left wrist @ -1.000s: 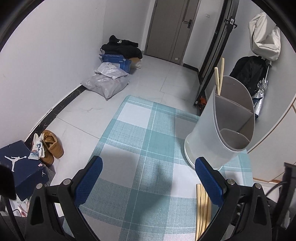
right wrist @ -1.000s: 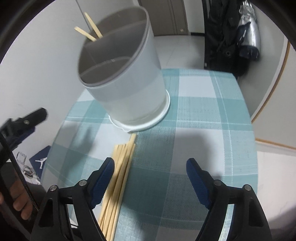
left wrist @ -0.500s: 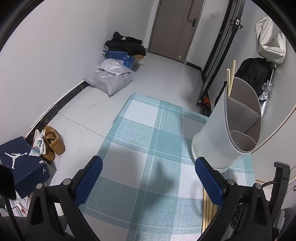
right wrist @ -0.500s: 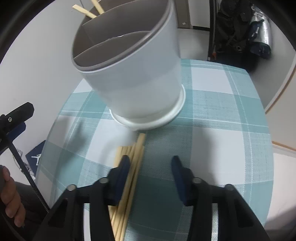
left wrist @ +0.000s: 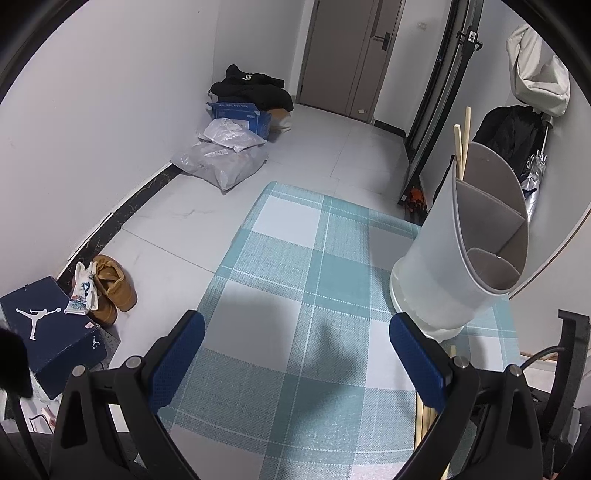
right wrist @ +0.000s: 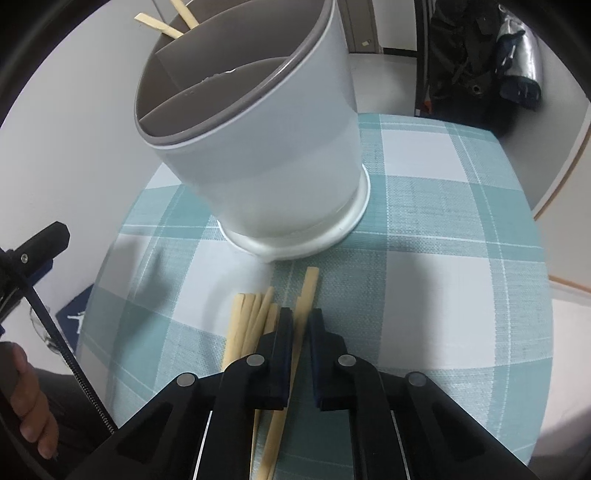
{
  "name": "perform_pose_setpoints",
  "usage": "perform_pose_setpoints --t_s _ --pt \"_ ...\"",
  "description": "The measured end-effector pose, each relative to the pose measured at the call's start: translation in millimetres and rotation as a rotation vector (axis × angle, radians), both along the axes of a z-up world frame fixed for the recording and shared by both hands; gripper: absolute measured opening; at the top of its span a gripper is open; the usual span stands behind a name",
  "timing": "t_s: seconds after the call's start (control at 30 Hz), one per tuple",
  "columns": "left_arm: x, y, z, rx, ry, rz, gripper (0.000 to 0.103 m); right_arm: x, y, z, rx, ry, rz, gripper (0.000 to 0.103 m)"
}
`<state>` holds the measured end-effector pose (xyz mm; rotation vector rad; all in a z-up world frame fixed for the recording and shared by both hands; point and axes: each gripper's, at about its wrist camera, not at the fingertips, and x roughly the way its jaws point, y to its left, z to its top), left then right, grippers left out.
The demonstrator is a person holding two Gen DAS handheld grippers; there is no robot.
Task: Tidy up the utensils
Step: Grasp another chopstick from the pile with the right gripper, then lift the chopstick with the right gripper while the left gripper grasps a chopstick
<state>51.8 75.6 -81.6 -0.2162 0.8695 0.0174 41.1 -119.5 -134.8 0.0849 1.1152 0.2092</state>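
Note:
A white utensil holder [right wrist: 266, 155] with grey dividers stands on the teal plaid tablecloth [right wrist: 443, 221]. Two chopsticks [right wrist: 162, 27] lean in its far compartment. Several loose wooden chopsticks [right wrist: 247, 317] lie in front of its base. My right gripper [right wrist: 301, 317] is closing its jaws on one chopstick [right wrist: 309, 284] at the bundle's right side, and the pads press on it. My left gripper [left wrist: 295, 354] hovers open over the bare cloth, left of the holder [left wrist: 443, 266], with nothing between its fingers. The loose chopsticks [left wrist: 423, 417] peek out behind its right finger.
The table's edge drops to a tiled floor with a dark shoe box [left wrist: 44, 325], brown shoes [left wrist: 110, 288] and plastic bags [left wrist: 221, 162] by the wall. A person's hand [right wrist: 29, 406] shows at the lower left of the right wrist view.
My right gripper went from wide open to shut on one chopstick and came lower and closer to the bundle. The left gripper stays open and has barely shifted.

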Motion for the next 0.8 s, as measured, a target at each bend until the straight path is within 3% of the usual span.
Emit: perform_pose_setpoints --t_s 0.2,0.43,0.6,0.8 --pt "-0.2 -3.0 0.1 0.003 0.0 -0.01 0.099 0.7 -8.7 0.5 -0.006 -0.001 -0.012 0.006" --pt "-0.1 -7.3 -0.8 0.003 0.006 -0.021 0.099 2.3 -38.4 5.0 0.098 0.006 -0.084 0.005" --pt "1.5 -9.2 -3.2 0.007 0.018 -0.028 0.099 2.1 -45.7 3.4 0.066 0.019 -0.093 0.005" --pt "2.7 -9.7 -1.8 -0.003 0.023 -0.033 0.099 2.0 -37.2 4.0 -0.037 0.035 -0.012 0.008"
